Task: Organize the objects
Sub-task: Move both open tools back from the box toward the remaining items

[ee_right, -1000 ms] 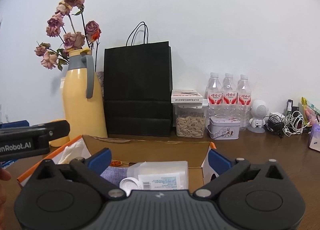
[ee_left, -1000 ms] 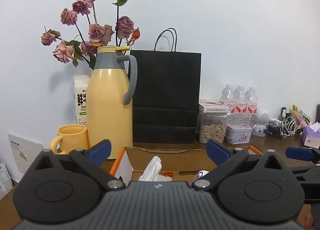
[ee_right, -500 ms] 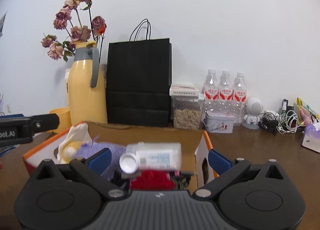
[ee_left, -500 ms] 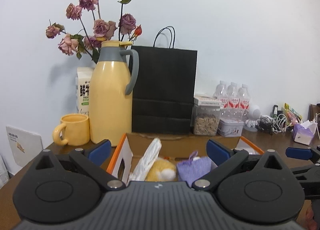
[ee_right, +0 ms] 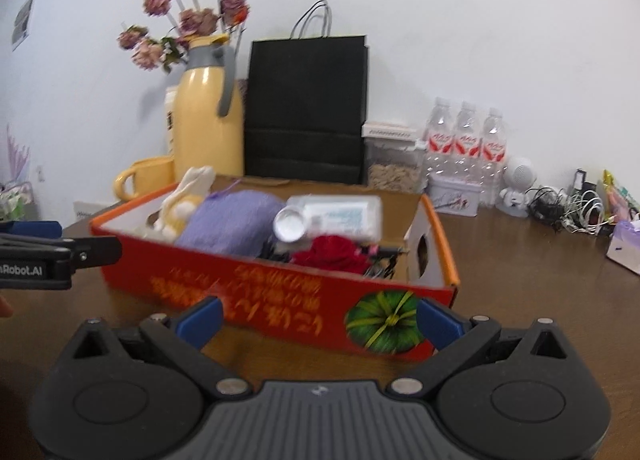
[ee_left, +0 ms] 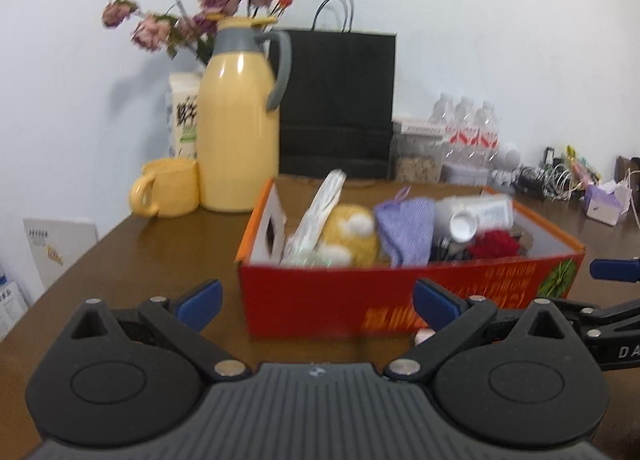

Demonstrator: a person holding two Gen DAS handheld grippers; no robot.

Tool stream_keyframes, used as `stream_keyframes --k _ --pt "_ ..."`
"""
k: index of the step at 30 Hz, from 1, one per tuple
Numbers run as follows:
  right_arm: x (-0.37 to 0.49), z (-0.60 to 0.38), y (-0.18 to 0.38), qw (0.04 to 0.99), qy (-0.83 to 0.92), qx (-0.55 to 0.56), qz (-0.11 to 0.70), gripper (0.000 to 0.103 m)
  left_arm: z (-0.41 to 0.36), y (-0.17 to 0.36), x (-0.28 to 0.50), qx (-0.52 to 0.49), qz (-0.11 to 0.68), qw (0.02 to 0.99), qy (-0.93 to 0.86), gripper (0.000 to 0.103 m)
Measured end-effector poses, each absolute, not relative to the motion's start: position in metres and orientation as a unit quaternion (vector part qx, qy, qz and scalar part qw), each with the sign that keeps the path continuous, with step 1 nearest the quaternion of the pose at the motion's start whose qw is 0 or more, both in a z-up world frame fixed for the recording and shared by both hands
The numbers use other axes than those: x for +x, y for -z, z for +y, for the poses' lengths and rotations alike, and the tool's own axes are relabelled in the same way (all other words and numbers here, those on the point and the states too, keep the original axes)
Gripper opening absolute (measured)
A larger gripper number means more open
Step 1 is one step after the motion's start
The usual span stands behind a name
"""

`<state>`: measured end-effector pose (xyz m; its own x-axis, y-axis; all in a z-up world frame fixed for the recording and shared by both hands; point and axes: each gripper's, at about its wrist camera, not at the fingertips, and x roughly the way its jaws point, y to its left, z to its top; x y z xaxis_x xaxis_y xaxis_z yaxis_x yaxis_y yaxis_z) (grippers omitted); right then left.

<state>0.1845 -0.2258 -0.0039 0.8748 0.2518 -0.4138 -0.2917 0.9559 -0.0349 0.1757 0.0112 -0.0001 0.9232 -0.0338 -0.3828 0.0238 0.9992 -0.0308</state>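
Note:
A red cardboard box (ee_left: 400, 300) stands on the brown table and also shows in the right wrist view (ee_right: 280, 292). It holds a yellow plush toy (ee_left: 352, 236), a purple knitted cloth (ee_left: 408, 220), a clear plastic bottle with a white cap (ee_left: 476, 212), a red item (ee_left: 496, 246) and a white plastic bag (ee_left: 320, 212). My left gripper (ee_left: 316, 302) is open and empty in front of the box's near wall. My right gripper (ee_right: 318, 318) is open and empty, also just in front of the box.
Behind the box stand a yellow jug (ee_left: 238, 116) with dried roses, a yellow mug (ee_left: 168, 188), a black paper bag (ee_left: 336, 100), a seed jar (ee_left: 420, 156), water bottles (ee_left: 472, 136), and tangled cables (ee_left: 552, 176) at the right. A tissue pack (ee_left: 604, 204) lies far right.
Both grippers have pulled back and risen away from the box, so its red front wall and contents now show. Both stay open and empty.

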Motion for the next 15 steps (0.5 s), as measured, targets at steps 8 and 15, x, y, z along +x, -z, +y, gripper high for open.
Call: stream_keyframes --k 8,15 --pt "0.175 -0.204 0.017 0.949 -0.178 -0.075 0.250 0.103 0.025 0.012 0.162 -0.014 0.217 0.976 0.000 0.103" --pt "0.175 -0.184 0.025 0.935 -0.195 -0.074 0.287 0.103 0.025 0.014 0.159 -0.015 0.219 0.976 0.005 0.103"
